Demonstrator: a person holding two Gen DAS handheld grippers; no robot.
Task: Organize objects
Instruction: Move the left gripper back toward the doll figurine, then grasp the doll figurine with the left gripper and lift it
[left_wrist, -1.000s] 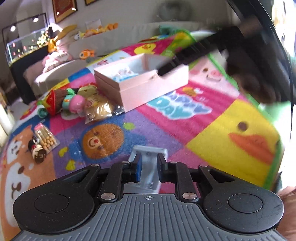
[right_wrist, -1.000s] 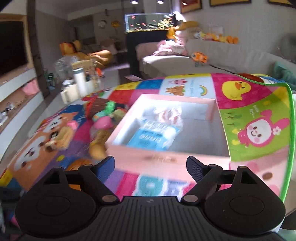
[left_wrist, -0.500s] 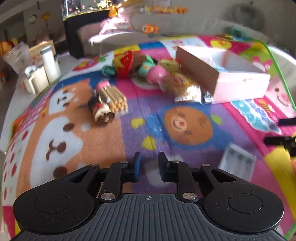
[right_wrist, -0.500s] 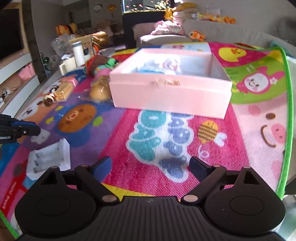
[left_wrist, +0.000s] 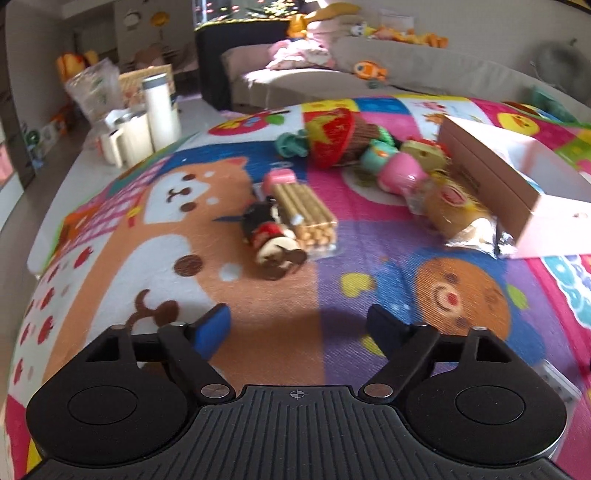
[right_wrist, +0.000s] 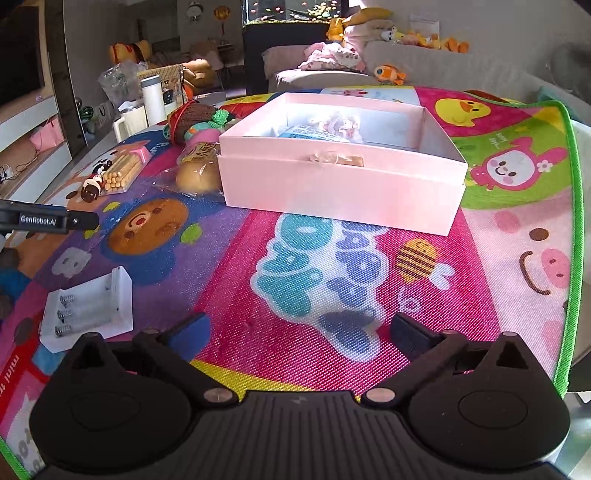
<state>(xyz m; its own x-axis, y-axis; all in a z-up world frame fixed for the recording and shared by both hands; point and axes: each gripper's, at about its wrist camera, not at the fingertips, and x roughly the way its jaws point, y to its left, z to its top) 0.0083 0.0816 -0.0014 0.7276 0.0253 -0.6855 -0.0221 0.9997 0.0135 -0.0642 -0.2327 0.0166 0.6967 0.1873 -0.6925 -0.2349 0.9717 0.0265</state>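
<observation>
Pink box (left_wrist: 524, 192) cut by right edge; contents (right_wrist: 325, 129) blurred.

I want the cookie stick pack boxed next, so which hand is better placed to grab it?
Left. The left tongs are open and face the cookie stick pack directly. The right tongs, also open, face the pink box, with the pack off to their left.

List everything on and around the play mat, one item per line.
Box: one, pink, open, mid-mat, packets inside.
Battery holder: one, white, empty, near left of mat.
Biscuit stick pack: one, clear with pink top, left of box.
Small doll: one, dark with red, touching the stick pack.
Wrapped bun: one, golden, against the box.
Toy cluster: several, red, green, pink, behind the bun.
Flask: one, white, beyond the mat.
Left tongs: open, empty.
Right tongs: open, empty.
</observation>
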